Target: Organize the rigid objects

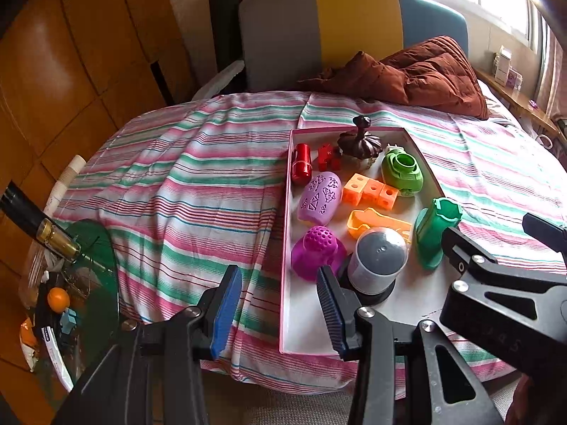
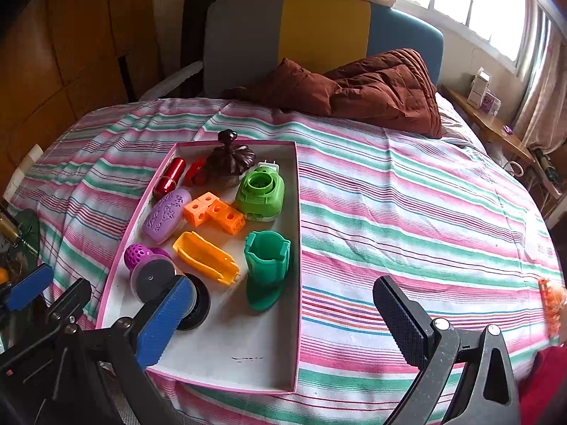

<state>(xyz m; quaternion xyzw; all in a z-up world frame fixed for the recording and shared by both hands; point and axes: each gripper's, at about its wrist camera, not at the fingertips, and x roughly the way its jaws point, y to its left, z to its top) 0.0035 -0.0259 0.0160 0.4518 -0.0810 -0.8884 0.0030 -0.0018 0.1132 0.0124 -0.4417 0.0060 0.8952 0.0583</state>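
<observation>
Right wrist view: tray point(image 2: 294, 283) on the bed point(image 2: 407, 212), toys sorted by colour.
Left: orange piece point(image 2: 551, 304) at 3 o'clock on the bedspread.
Claws: left claw point(image 1: 280, 315) and right claw point(image 2: 280, 322) wide, empty.

An orange thing point(image 2: 551, 304) at the right edge of the right wrist view was blurry and cut off, too hard to name. The blue pad of the left tongs point(image 2: 95, 304) hid part of the grey capsule point(image 2: 156, 278). The purple bumpy toy point(image 2: 138, 253) sat half behind that capsule. The small red block point(image 2: 195, 173) was partly hidden by the dark brown lid point(image 2: 230, 161).
</observation>
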